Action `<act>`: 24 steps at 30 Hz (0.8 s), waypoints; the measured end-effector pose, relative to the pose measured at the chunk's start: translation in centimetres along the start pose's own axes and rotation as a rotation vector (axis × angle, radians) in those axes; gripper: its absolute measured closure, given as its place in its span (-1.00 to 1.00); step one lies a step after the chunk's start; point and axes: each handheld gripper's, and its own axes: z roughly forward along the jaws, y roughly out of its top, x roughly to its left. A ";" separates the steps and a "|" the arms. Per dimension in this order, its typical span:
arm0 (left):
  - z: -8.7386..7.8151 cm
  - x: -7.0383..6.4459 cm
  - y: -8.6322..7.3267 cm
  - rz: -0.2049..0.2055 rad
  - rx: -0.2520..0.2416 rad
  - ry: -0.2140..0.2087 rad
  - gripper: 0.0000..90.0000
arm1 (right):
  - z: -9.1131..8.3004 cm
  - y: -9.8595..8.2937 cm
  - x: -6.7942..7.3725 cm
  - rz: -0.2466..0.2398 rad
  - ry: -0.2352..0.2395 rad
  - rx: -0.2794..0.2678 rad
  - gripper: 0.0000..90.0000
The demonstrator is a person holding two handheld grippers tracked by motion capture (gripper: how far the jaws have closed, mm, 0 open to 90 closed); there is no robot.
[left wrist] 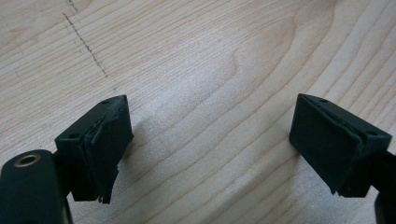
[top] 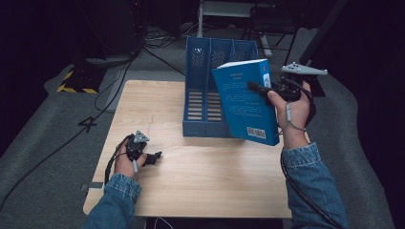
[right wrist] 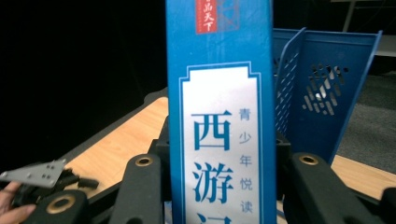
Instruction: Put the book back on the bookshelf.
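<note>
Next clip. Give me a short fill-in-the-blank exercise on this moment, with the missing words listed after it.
1. The right gripper is shut on a blue ____.
2. The left gripper rests low over the wooden table with its jaws ____.
3. The file rack standing at the far side of the table is coloured ____.
4. In the high view, a white ____ label sits near the lower corner of the cover facing the camera.

Missing words: book; open; blue; barcode

Table: near half bare, open to passage. Rack: stands mid-table at far side, blocking it. Book: held tilted before rack's right slots. Strip left of rack: bare.
</note>
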 end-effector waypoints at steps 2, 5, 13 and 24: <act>0.0 0.0 0.0 0.000 0.000 0.000 -0.70 | 0.3 0.2 -0.6 0.016 0.002 -0.005 0.37; 0.0 0.0 0.0 0.000 0.000 0.000 -0.70 | 0.5 0.6 -1.4 0.051 0.014 -0.014 0.37; 0.0 0.0 0.0 0.000 0.000 0.000 -0.70 | 0.8 2.4 -1.5 0.030 -0.011 -0.039 0.37; 0.0 0.0 0.0 0.000 0.000 0.000 -0.70 | 2.4 2.3 -4.2 0.046 -0.045 -0.086 0.37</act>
